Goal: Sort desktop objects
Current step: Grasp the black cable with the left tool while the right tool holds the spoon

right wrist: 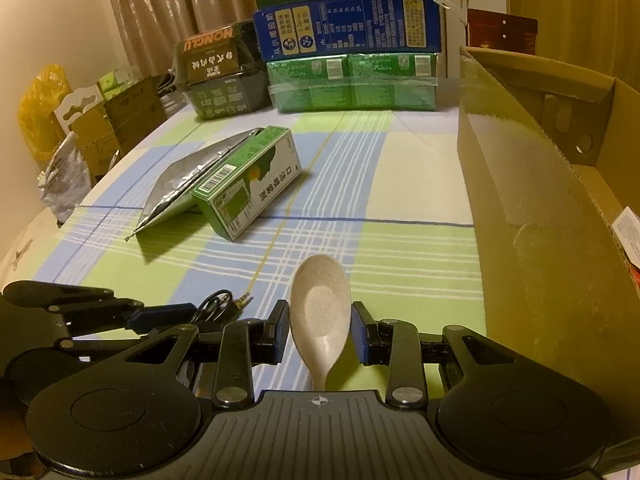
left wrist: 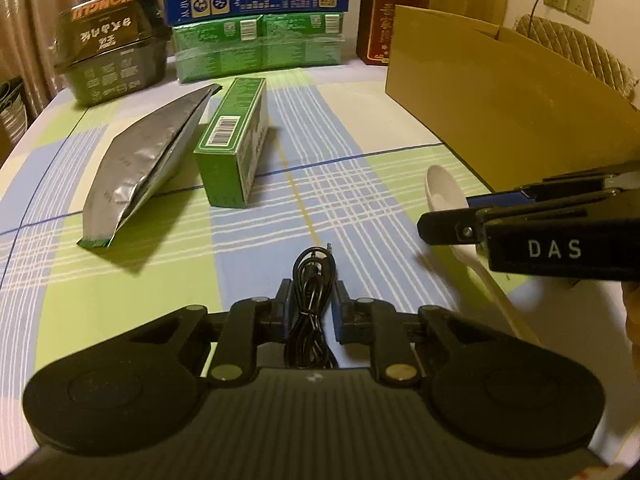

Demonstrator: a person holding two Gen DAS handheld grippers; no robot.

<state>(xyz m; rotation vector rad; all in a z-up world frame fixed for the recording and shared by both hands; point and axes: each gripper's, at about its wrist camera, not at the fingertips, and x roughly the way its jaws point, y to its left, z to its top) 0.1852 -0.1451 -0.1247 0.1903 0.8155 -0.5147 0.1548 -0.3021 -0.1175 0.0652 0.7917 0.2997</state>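
Note:
A coiled black cable [left wrist: 311, 272] sits between the blue pads of my left gripper [left wrist: 313, 300], which is shut on it low over the checked tablecloth [left wrist: 360, 168]. My right gripper [right wrist: 320, 328] is shut on a speckled white spoon [right wrist: 320, 292], its pads pressing on the sides of the bowl while the handle runs back under the gripper. In the left wrist view the spoon [left wrist: 442, 190] and right gripper [left wrist: 472, 212] are at the right. The right wrist view shows the left gripper [right wrist: 176, 314] and cable [right wrist: 216, 306] at the left.
An open cardboard box [right wrist: 520, 200] stands at the right, close to the right gripper. A green carton [left wrist: 232, 148] leans on a silver pouch [left wrist: 136, 176] mid-table. Stacked green and blue packs [left wrist: 260, 40] and a dark tub [left wrist: 112, 64] line the far edge.

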